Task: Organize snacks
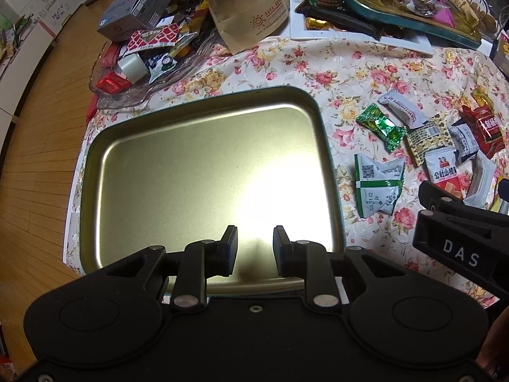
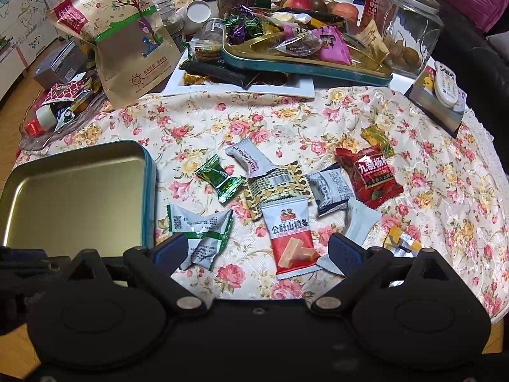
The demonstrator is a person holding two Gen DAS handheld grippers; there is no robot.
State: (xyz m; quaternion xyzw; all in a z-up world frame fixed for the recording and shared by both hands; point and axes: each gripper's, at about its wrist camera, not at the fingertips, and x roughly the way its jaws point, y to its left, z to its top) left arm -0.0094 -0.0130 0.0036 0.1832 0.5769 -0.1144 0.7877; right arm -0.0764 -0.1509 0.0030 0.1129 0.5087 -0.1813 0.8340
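Note:
An empty gold tin tray with a teal rim lies on the floral cloth; it also shows at the left of the right wrist view. My left gripper hovers over its near edge, jaws partly open and empty. Several wrapped snacks lie right of the tray: a green-white packet, a red-white hawthorn bar, a green candy, a red packet. My right gripper is wide open and empty, just in front of the green-white packet and hawthorn bar. It shows at the right edge of the left view.
A glass dish of snacks sits beyond the tray's far left corner. A brown paper bag, a full teal tray on a white box, a glass jar and a remote crowd the far side. The table edge and wooden floor lie left.

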